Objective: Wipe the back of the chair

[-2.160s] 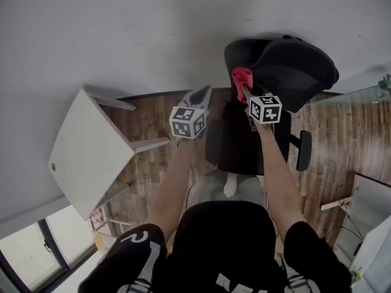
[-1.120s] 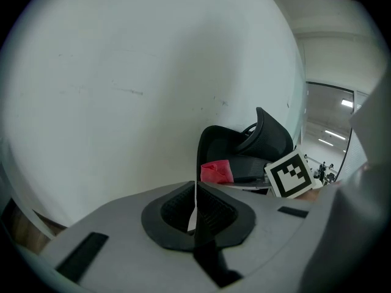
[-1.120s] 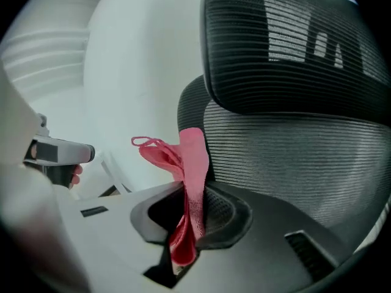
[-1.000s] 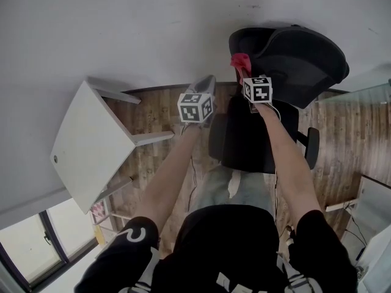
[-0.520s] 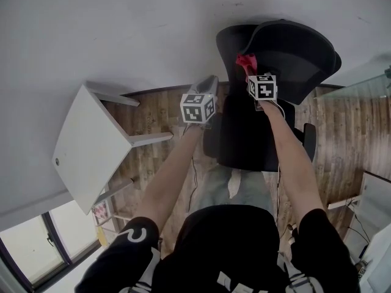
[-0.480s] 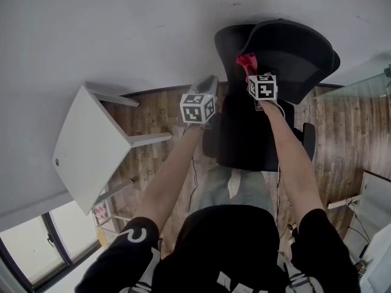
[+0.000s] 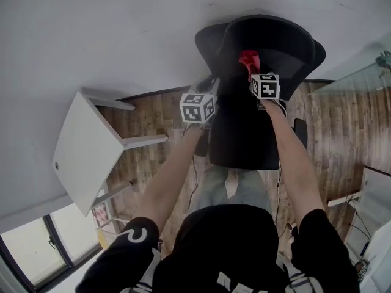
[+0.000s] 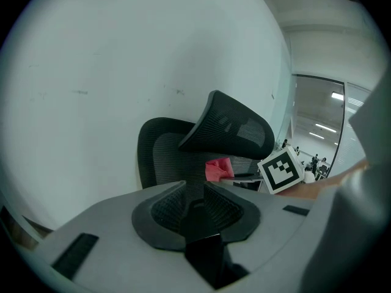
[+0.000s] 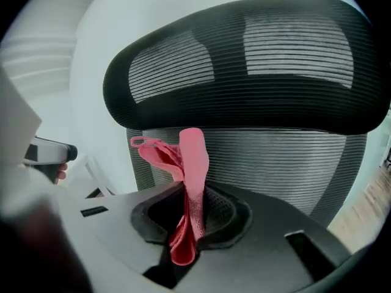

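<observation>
A pink-red folded cloth (image 9: 192, 163) is clamped between the jaws of the right gripper (image 9: 192, 207). Its free end stands up above the jaws, and a loose fold hangs to the left. The cloth is held up in front of the black mesh backrest (image 9: 275, 157) of a black office chair (image 7: 244, 133), just below the curved black mesh headrest (image 9: 244, 60). Whether cloth and mesh are touching cannot be told.

In the head view the cloth (image 7: 248, 58) is seen over the upper part of the backrest (image 7: 281, 47), ahead of the right gripper (image 7: 251, 72).

The left gripper (image 8: 195, 191) is held with its jaws slightly apart and nothing between them. Through the gap the chair's backrest (image 8: 165, 151) is seen, with the headrest (image 8: 235, 127) above and the cloth (image 8: 218, 168) to the right. In the head view the left gripper (image 7: 206, 87) is held by the chair's left edge.

A white square table (image 7: 82, 154) is seen tilted to the left on the brown wooden plank floor (image 7: 153, 124), well apart from the chair, and a white wall (image 7: 122, 35) stands behind both.
</observation>
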The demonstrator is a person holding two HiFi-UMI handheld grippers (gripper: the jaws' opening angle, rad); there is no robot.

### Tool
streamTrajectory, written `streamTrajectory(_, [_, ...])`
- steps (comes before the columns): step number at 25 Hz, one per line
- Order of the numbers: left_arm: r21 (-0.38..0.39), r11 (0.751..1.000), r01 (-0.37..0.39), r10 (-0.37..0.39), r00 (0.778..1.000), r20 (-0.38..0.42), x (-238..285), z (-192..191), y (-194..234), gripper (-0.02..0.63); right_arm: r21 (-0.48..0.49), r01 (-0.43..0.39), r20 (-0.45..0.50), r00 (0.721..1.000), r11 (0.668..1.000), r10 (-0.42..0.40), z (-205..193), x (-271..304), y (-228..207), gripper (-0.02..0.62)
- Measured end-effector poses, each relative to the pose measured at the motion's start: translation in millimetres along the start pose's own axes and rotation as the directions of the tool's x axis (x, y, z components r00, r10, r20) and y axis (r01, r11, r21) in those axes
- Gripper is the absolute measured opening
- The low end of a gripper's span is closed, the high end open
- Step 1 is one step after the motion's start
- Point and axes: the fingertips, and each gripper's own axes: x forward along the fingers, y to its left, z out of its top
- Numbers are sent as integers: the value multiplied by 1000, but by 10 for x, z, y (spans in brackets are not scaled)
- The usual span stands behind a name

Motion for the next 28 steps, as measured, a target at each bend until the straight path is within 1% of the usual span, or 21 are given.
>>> streamTrajectory(4, [6, 1000, 19, -19, 1000, -6, 89, 27, -219, 84, 8, 16, 7, 1000, 1000, -16, 2, -132, -259, 69])
streamTrajectory(7, [18, 999, 32, -32, 999, -13, 162, 36, -397, 55, 17, 27, 13, 1000, 999, -27, -13, -238, -458, 69])
streamTrajectory(12, [44, 998, 45, -44, 999, -22, 292, 25, -677, 44, 39, 55, 16, 998, 998, -56, -86, -409, -802, 69])
streamTrajectory(17, [65, 995, 72, -69, 996, -52, 448, -22, -990, 26, 62, 86, 23, 996, 994, -88, -138, -618, -1167, 69])
streamTrajectory(21, [75, 993, 94, -87, 993, -84, 584, -86, -1218, 25, 84, 116, 24, 993, 990, -118, -210, -768, -1480, 69])
streamTrajectory(28, [77, 992, 100, -93, 991, -91, 736, -115, -1514, 25, 123, 168, 29, 984, 978, -173, -334, -1060, -1980, 69])
